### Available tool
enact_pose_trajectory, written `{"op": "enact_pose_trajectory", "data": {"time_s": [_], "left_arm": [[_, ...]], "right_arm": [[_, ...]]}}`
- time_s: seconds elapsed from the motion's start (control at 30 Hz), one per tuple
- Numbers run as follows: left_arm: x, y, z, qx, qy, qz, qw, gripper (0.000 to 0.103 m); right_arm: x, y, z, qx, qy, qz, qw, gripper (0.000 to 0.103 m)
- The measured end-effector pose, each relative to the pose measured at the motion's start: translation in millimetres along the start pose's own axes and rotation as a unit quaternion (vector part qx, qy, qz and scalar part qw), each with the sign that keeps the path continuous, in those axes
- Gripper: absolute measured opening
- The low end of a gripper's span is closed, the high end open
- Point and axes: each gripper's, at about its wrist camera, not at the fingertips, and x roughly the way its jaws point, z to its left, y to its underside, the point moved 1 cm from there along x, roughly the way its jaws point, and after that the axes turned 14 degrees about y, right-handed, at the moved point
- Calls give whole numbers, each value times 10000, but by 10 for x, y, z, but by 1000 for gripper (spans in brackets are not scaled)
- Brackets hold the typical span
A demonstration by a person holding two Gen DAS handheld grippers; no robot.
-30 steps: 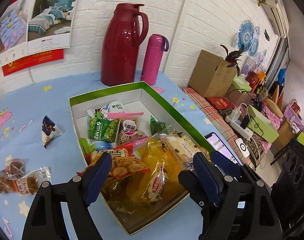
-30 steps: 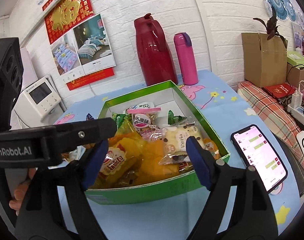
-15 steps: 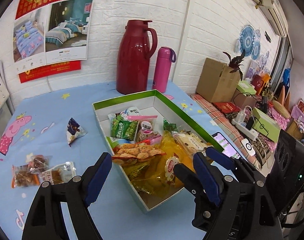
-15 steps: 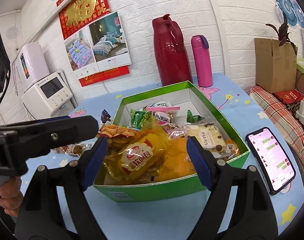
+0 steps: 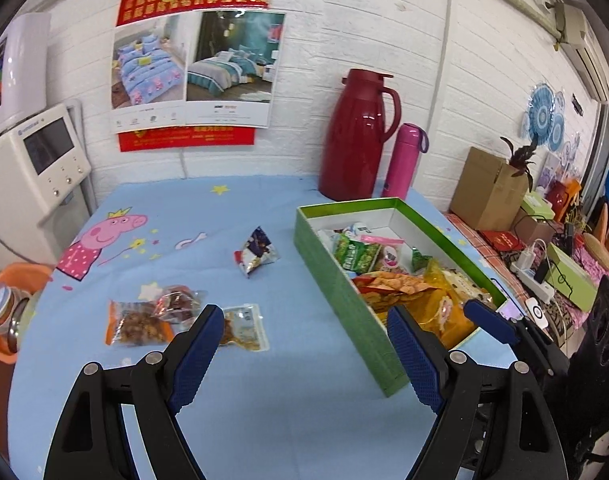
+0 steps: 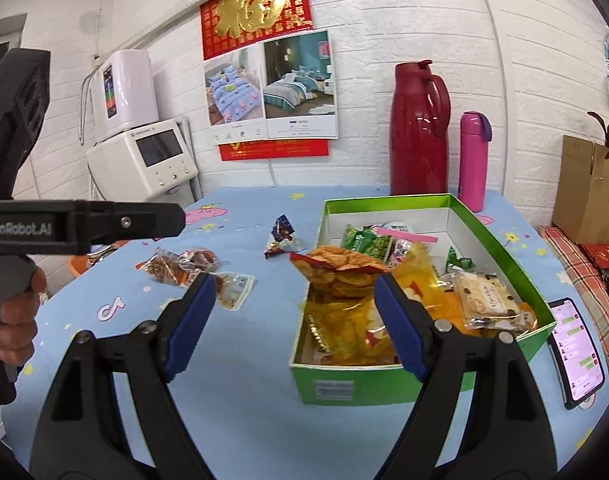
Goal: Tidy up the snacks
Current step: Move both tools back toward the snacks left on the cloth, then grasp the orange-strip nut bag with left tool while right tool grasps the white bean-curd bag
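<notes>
While both grippers' jaws gape empty, right gripper (image 6: pixel 294 320) hides green box (image 6: pixel 500 236) front; phone (image 6: pixel 578 354) cropped.

Right gripper (image 6: pixel 294 312) spread wide, empty; green box (image 6: pixel 500 240) ahead-right, loose snack packets (image 6: pixel 184 266) ahead-left.

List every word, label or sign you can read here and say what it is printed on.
"GenRobot.AI": on the left gripper's black body.
"福": gold character on the red wall hanging.
Snack packets in the green box, the calendar poster and the phone screen: print too small or blurred to read.
</notes>
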Motion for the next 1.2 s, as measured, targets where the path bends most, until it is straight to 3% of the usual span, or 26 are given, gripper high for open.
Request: {"op": "enact_pose_trajectory", "data": {"time_s": [0.17, 0.3, 0.47, 0.67, 0.97, 1.03, 1.1, 1.2], "left_arm": [[-149, 97, 494, -444, -406, -207, 9980, 86], [-293, 153, 1172, -1406, -779, -361, 9863, 86], [-325, 297, 1676, -2001, -1067, -380, 9732, 86], [-46, 349, 1974, -2364, -926, -147, 9671, 86], [443, 292, 2214, -2143, -833, 237, 9729, 85], [518, 334, 2317, -2268, -691, 236, 9712, 81], [597, 339, 2398, -2354, -509, 372, 9698, 71], [666, 318, 2401, -2245, -301, 472, 9729, 66]], "right_arm": [[-56, 64, 309, -271, -246, 70, 9993, 81], [-47, 108, 599, -523, -566, 275, 9967, 82], [96, 114, 939, -616, -985, 593, 9915, 82], [506, 106, 1274, -785, -1072, 1148, 9845, 81], [1265, 69, 1411, -759, -595, 1738, 9800, 81], [1446, 58, 1446, -809, -527, 1835, 9783, 81], [1624, 61, 1477, -857, -464, 1971, 9755, 81], [1827, 94, 1485, -855, -358, 2160, 9720, 81]]}}
